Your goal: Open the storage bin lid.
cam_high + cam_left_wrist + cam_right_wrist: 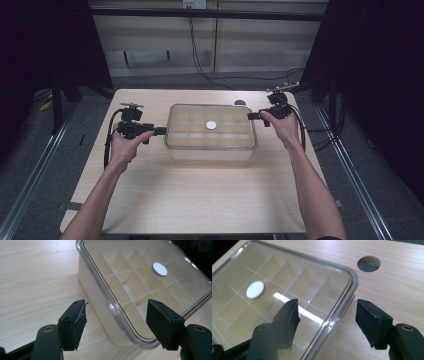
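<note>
A cream box [211, 150] with several compartments stands mid-table under a clear lid [190, 125]. A white round disc [212, 125] marks the lid's middle, the same disc [159, 269] [255, 289] that both gripper views show. My left gripper [162, 131] is at the box's left side. Its jaws stand open [116, 312], one over the table and one over the lid [140, 282], with the lid's rim between them untouched. My right gripper [250, 116] is at the far right corner, also open [327, 311], and straddles the lid's rim [352, 285] without pressing it.
A round hole [368, 263] is cut in the wooden table [200, 200] just behind the box's right end. Bare wood stretches in front of the box. Black cables trail from both grippers, and more cables lie on the floor beyond the table.
</note>
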{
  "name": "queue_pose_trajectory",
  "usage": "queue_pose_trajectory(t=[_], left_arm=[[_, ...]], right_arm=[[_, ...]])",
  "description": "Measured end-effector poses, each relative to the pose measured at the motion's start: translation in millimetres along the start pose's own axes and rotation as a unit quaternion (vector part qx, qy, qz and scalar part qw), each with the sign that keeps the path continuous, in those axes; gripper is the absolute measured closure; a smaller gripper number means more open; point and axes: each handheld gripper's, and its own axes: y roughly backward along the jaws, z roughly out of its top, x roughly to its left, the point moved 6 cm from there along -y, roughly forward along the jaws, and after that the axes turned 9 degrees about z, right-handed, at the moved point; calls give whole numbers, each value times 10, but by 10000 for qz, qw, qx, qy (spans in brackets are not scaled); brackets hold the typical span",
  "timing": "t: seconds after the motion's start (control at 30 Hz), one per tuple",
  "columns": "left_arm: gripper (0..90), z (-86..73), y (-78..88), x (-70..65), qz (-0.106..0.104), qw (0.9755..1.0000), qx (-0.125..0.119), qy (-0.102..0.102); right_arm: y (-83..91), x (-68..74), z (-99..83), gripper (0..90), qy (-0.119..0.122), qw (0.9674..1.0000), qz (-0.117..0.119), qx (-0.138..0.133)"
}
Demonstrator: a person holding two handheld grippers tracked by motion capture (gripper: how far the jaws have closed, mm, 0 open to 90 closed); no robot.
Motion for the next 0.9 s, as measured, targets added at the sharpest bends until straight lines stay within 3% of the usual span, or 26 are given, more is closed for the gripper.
queue_pose_trajectory(t=[0.13, 0.2, 0.23, 0.33, 0.37, 0.43, 0.63, 0.77, 0.9], left_arm=[[287, 14, -56, -19, -14, 10000, 25, -34], [287, 25, -81, 2, 34, 9999, -12, 125], [290, 28, -113, 9, -38, 9998, 9, 213], [293, 21, -136, 13, -2, 9999, 36, 128], [273, 11, -147, 8, -29, 10000, 38, 16], [280, 6, -153, 11, 29, 10000, 51, -18], [303, -33, -188, 5, -46, 9997, 225, 60], [306, -62, -218, 7, -98, 9995, 222, 216], [325, -92, -249, -5, -151, 9993, 267, 227]], right_arm=[[-53, -26, 40, 350, -56, 10000, 65, 28], [-95, -43, 42, 350, -80, 9999, 31, 53], [-145, -54, 26, 350, -144, 9998, 80, 82], [-193, -80, 0, 359, -151, 9997, -12, 176], [-225, -122, -17, 372, -176, 9997, -97, 162], [-252, -150, -28, 373, -256, 9995, -31, 160], [-299, -150, -43, 375, -320, 9993, 52, 160], [-323, -148, -55, 363, -329, 9994, 15, 117], [-336, -153, -66, 364, -379, 9992, 26, 153]])
